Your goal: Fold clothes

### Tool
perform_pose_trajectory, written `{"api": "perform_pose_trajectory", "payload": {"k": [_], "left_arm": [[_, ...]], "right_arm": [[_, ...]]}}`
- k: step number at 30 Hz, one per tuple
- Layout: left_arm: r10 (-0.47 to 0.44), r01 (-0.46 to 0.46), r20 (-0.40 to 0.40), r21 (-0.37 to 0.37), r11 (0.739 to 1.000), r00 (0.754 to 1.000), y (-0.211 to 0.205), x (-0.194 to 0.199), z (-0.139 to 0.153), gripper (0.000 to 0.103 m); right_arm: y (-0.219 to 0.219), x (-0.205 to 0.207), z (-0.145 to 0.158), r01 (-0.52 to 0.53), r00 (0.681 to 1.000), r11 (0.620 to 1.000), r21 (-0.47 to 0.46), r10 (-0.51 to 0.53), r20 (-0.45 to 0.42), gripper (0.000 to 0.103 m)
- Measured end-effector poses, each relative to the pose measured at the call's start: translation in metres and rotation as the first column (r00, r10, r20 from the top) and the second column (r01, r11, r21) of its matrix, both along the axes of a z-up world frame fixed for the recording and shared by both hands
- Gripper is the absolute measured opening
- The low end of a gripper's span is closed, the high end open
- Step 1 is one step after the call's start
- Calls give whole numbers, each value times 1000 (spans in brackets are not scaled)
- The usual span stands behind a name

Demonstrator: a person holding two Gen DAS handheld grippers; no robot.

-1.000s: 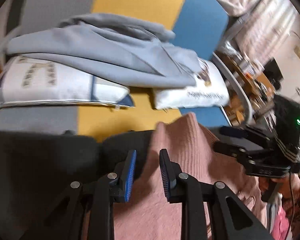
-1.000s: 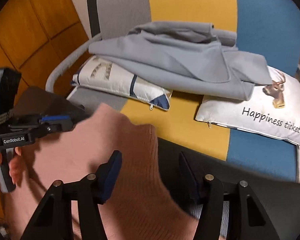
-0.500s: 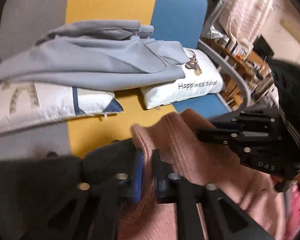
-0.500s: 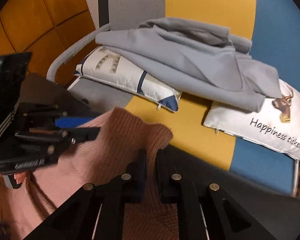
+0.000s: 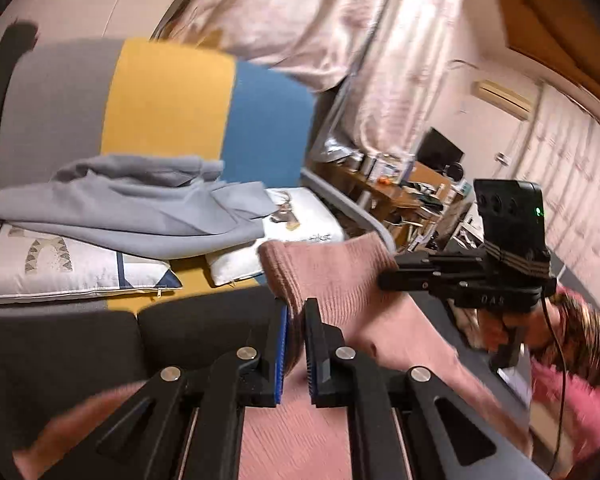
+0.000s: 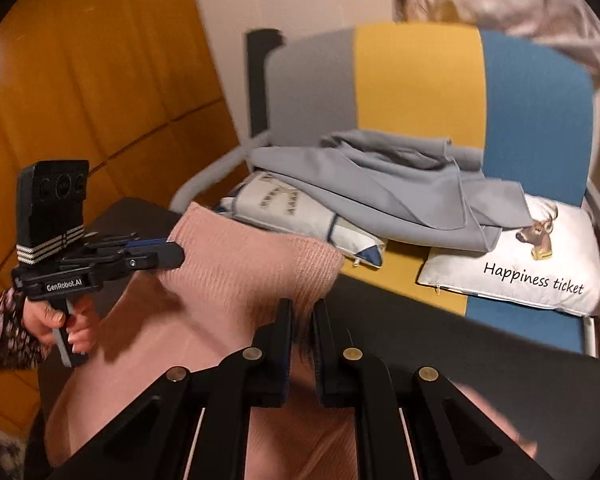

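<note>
Both grippers, left and right, have fingers clamped on the pink knit sweater's ribbed edge (soft, stretchy, likely to sag between holds).

Pink sweater ribbed, matt knit; grey garment smooth cloth; wall panels glossy wood

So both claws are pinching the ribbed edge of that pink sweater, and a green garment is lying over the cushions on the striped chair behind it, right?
Nearly. The garment on the cushions is grey, not green; the right wrist view shows it plainly. The rest holds: the left claw and the right claw each pinch the ribbed edge of the pink sweater, with the striped chair behind.
</note>
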State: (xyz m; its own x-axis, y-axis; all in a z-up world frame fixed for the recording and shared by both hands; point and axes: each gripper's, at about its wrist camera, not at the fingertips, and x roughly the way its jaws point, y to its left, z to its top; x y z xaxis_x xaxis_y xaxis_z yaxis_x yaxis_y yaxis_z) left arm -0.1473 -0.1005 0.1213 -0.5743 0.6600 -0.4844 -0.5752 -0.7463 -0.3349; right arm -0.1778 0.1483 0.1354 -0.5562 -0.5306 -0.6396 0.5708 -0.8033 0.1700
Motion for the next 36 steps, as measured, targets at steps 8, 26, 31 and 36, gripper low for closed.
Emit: {"api": "perform_pose_trajectory", "payload": {"k": [8,26,31,36], "left_arm": [[9,15,193,-125,992,981,4,83,-75,7],[110,-231,570,144,962,814,14,59,-82,19],[124,-247,604,125,961,787,6,63,-94,0],[142,-292,591,166,942,794,-24,74,-84,0]], "right_arm": [[3,105,-81,-4,990,995,102,-11,140,11],[-12,93,-86,299,850,946,-127,-204,485,36],[-12,105,-78,276,874,953,-128,-193,447,5],[14,118,-57,296,888,937,-184,-199,414,5]]}}
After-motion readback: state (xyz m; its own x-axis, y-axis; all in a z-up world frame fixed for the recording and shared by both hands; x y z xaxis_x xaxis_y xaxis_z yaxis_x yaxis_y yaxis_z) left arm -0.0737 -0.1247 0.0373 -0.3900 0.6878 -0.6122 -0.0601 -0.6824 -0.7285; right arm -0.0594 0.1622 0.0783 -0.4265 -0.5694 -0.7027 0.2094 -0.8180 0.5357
